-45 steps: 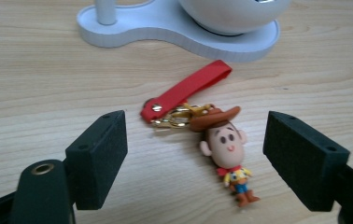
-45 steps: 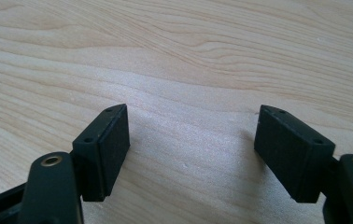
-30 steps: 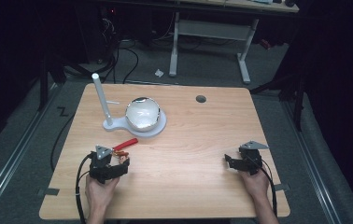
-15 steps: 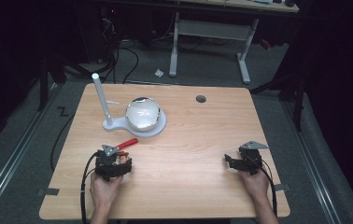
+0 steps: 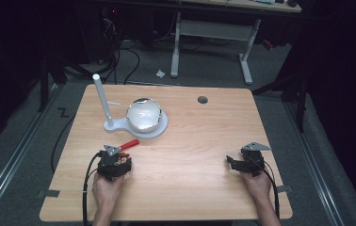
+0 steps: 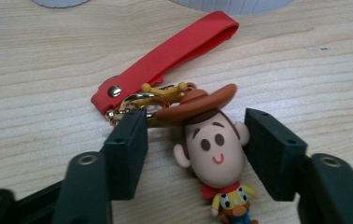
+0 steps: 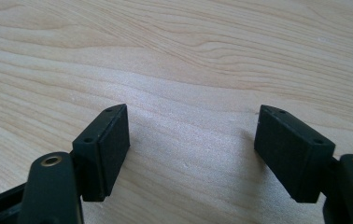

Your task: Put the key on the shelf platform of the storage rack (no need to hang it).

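Note:
A cowboy-figure keychain (image 6: 214, 151) with a brown hat, gold clasp and red strap (image 6: 165, 58) lies flat on the wooden table. My left gripper (image 6: 193, 144) is open, its two black jaws on either side of the figure's head, the right jaw close to it. From above, the left gripper (image 5: 115, 162) sits at the table's front left with the red strap (image 5: 129, 144) sticking out beyond it. My right gripper (image 7: 191, 140) is open over bare wood, and it rests at the front right (image 5: 246, 162) in the high view.
A white stand (image 5: 143, 132) with an upright post (image 5: 101, 96) carries a shiny round bowl (image 5: 143, 114) behind the left gripper. A small round hole (image 5: 202, 100) marks the table's far side. A desk frame and cables stand on the floor beyond.
My left gripper has slid forward and a little right towards the red strap, so its jaws now flank the keychain figure. The right gripper has not moved.

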